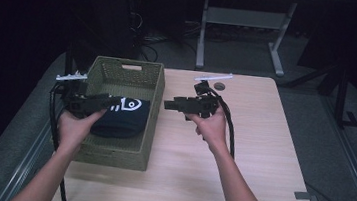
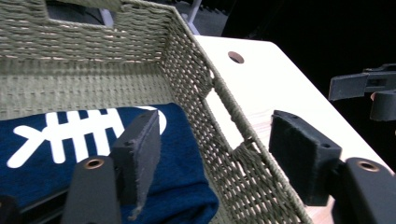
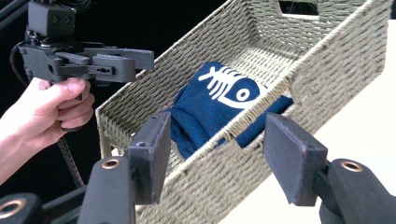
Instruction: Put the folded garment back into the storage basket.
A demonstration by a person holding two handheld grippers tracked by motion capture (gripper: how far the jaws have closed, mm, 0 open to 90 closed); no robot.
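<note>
An olive woven basket point(image 1: 154, 85) stands on the left half of the table. Inside it lies a folded dark blue cloth point(image 1: 124, 117) with a white fish-skeleton print point(image 3: 229, 84). My left gripper point(image 1: 112, 102) hovers over the basket's left part, pointing right across the cloth. Its jaws are open in the left gripper view point(image 2: 219, 158), with the cloth point(image 2: 177, 154) and the basket's right wall point(image 2: 233, 140) beyond them. My right gripper point(image 1: 168, 104) hangs just right of the basket and points left at it, open point(image 3: 222, 156) and holding nothing. The left gripper point(image 3: 93, 60) is across the basket point(image 3: 327, 60).
The light wooden table point(image 1: 261, 154) has bare room right of the basket. A round cable hole point(image 1: 219, 86) sits near its far edge, and a grey tape piece point(image 1: 305, 196) near the front right corner. Dark floor and a desk frame point(image 1: 202, 32) lie beyond.
</note>
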